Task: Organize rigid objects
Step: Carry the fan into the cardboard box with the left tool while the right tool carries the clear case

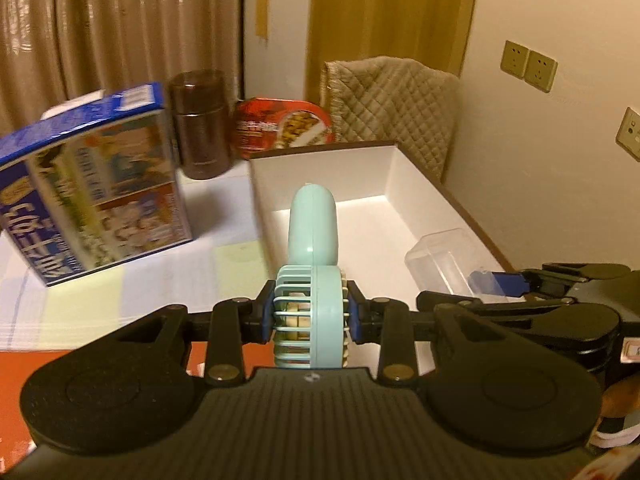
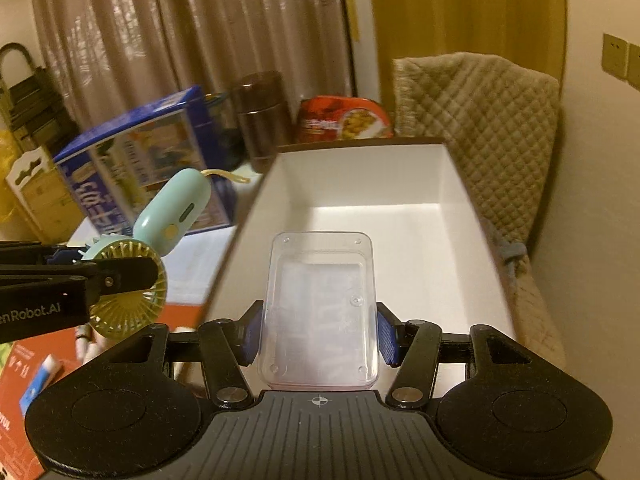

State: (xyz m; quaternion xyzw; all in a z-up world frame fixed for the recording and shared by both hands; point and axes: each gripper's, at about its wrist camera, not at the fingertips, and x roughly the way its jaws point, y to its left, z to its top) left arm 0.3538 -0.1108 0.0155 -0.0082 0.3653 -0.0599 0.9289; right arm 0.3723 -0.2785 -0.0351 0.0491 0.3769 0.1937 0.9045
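My left gripper (image 1: 311,316) is shut on the head of a mint-green handheld fan (image 1: 312,240), held above the near left edge of an open white box (image 1: 320,168). The fan also shows in the right wrist view (image 2: 160,216), with the left gripper's fingers (image 2: 72,276) around it. My right gripper (image 2: 318,332) is shut on a clear plastic case (image 2: 320,308) and holds it over the white box (image 2: 360,176). In the left wrist view the clear case (image 1: 440,264) and the right gripper (image 1: 504,284) sit at the box's right side.
A blue carton (image 1: 92,184), a brown canister (image 1: 200,124) and a red food tray (image 1: 284,124) stand behind the box. A quilted chair (image 1: 392,100) is beyond it, with a wall on the right. A red box (image 2: 24,380) lies low left.
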